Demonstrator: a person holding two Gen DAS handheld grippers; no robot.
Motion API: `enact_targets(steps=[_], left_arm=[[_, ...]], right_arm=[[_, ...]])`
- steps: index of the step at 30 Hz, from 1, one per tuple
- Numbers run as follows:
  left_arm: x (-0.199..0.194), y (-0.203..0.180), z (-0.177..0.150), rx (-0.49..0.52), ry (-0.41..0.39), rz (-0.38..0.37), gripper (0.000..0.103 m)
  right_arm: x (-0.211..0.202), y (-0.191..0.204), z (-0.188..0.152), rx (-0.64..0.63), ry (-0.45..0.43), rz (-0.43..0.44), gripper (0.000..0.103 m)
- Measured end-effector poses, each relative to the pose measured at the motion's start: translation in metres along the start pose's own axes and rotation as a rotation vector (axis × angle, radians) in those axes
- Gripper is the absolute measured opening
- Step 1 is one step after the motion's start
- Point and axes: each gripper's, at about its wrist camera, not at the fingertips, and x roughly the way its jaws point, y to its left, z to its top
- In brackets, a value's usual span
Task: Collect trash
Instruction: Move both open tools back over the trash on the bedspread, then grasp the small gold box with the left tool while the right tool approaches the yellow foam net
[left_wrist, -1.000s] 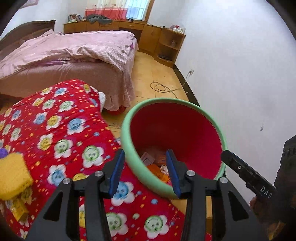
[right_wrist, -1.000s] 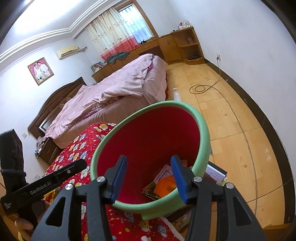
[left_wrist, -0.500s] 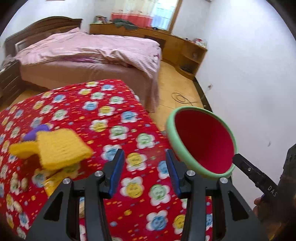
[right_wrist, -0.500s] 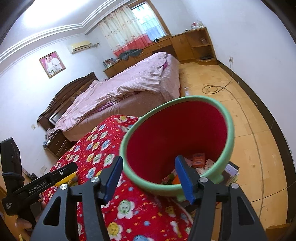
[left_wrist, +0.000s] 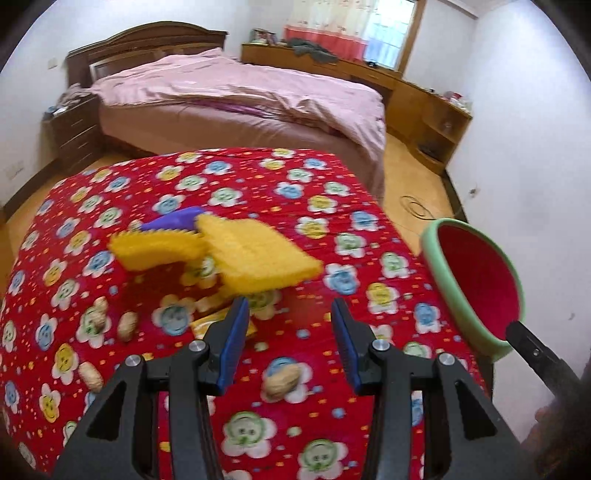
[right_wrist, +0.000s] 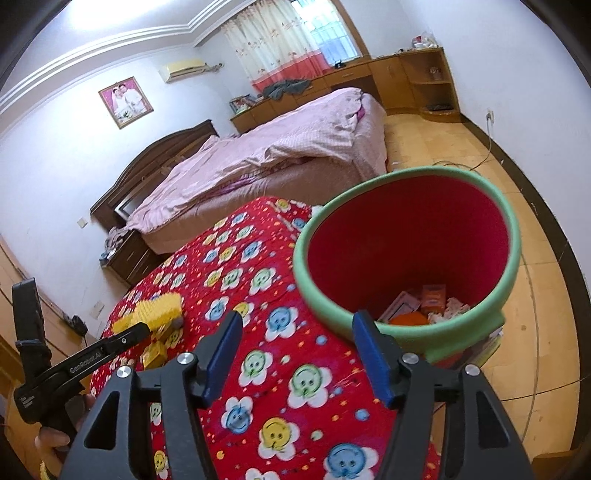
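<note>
Left wrist: hovering left gripper wide open, empty, over red flower-print cloth; tan peanut shells lying near, uncollected.

Right wrist: holding right gripper agape, empty, beside red green-rimmed plastic bin, right, already containing wrappers.

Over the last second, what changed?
Left gripper swung from over the bin toward the peanuts and yellow cloth on the red cover. Right gripper pulled back slightly from the bin. Both stayed open and empty; bin unmoved.

Five peanuts, one bin
</note>
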Motion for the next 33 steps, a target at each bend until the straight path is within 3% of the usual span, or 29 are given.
enact_targets(steps=[15,25,33], left_arm=[[0.026,0.030,-0.013,-0.058,0.034,0.103,0.048],[0.045,0.031,-0.019,-0.062,0.070,0.090,0.050],[0.048,0.028,-0.020,-0.021,0.050,0.098,0.047]], right_arm=[[0.016,0.009,-0.014,-0.017,0.067,0.000,0.065],[0.023,0.009,-0.017,-0.016,0.083,0.006,0.065],[0.024,0.009,-0.017,-0.017,0.087,0.008,0.065]])
